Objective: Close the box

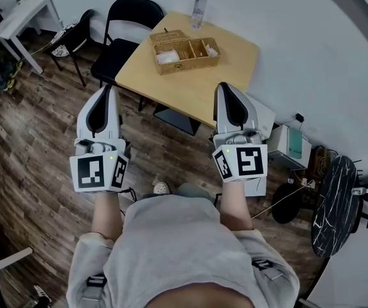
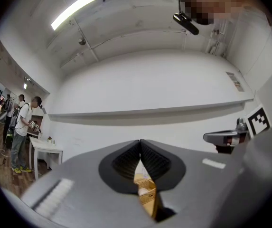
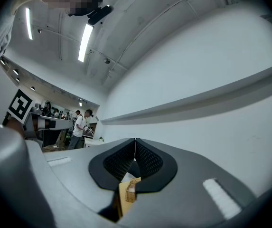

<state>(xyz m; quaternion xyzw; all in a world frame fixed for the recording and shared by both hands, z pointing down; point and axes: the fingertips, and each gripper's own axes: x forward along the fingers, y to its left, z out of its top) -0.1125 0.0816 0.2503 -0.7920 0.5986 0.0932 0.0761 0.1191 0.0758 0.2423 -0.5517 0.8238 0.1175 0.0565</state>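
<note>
A wicker box [image 1: 184, 54] stands open on a light wooden table [image 1: 222, 63], its lid [image 1: 169, 36] folded back on the far side; white items lie in its compartments. Both grippers are held above the wood floor, short of the table and pointing toward it. My left gripper [image 1: 111, 87] and my right gripper [image 1: 223, 85] are both shut, pads meeting at the tips with nothing between them. In the left gripper view a strip of the box [image 2: 145, 190] shows through the slit below the pads. The right gripper view shows the box [image 3: 132, 190] the same way.
A clear bottle [image 1: 198, 11] stands at the table's far edge. A black folding chair [image 1: 129, 27] sits left of the table, a white side table [image 1: 23, 15] further left. A white unit [image 1: 289, 145] and a dark round table [image 1: 334, 204] are at the right. People stand in the distance [image 2: 22, 127].
</note>
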